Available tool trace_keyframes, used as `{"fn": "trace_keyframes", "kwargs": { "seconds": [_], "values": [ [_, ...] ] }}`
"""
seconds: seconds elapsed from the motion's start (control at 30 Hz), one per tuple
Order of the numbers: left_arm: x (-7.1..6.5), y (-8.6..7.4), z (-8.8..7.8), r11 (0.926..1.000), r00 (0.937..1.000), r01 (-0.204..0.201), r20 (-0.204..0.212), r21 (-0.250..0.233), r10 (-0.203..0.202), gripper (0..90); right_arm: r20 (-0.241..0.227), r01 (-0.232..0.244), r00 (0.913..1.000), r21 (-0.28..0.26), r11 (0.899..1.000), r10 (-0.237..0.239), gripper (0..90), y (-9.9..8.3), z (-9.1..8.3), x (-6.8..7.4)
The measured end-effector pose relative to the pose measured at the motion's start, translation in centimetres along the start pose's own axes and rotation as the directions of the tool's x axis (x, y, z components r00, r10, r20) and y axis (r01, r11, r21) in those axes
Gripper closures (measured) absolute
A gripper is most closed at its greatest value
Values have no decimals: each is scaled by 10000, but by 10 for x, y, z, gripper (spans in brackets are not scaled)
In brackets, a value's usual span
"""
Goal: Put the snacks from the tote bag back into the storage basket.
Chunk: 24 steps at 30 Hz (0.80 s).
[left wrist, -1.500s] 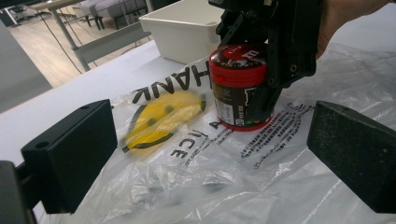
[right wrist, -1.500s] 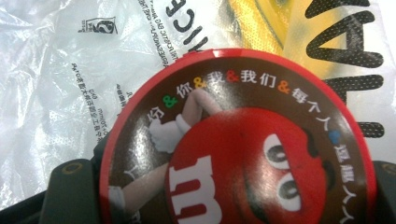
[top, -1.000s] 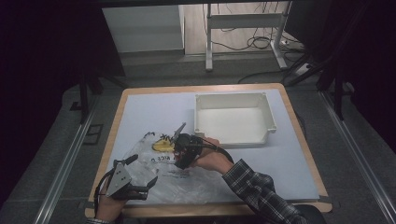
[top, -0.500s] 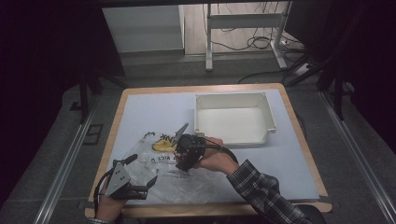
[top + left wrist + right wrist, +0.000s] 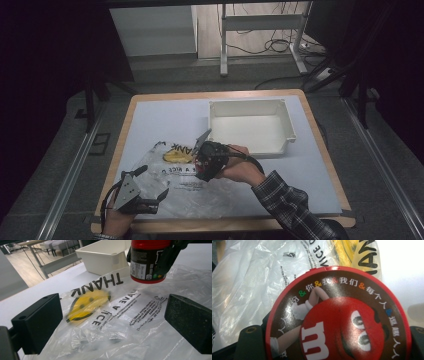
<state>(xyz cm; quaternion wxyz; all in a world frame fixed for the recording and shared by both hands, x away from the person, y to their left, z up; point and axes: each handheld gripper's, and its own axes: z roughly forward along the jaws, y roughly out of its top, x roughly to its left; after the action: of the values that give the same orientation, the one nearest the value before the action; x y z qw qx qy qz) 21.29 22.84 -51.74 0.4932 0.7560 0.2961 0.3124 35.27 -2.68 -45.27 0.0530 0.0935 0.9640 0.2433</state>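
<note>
The right hand-held gripper is clamped on a red-rimmed candy tub, its jaws pressing the tub's sides, and holds it clear above a clear plastic bag in the middle of the surface. In the left gripper view the tub's base hangs over the bag's printed lettering and yellow smiley. The left hand-held gripper sits at the near left with its jaws wide apart and nothing between them, low over the bag's near edge. A white bin stands at the far right, just beyond the tub.
</note>
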Motion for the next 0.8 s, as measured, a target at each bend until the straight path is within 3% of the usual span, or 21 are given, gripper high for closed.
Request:
{"fn": "trace_keyframes", "kwargs": {
  "seconds": [0.8],
  "values": [
    [-1, 0, 1, 10000, 10000, 4, 1, 13, -4, 15, 393, -259, 9989, 23, 9997, 258, 256, -21, -22, -18]
  ]
}}
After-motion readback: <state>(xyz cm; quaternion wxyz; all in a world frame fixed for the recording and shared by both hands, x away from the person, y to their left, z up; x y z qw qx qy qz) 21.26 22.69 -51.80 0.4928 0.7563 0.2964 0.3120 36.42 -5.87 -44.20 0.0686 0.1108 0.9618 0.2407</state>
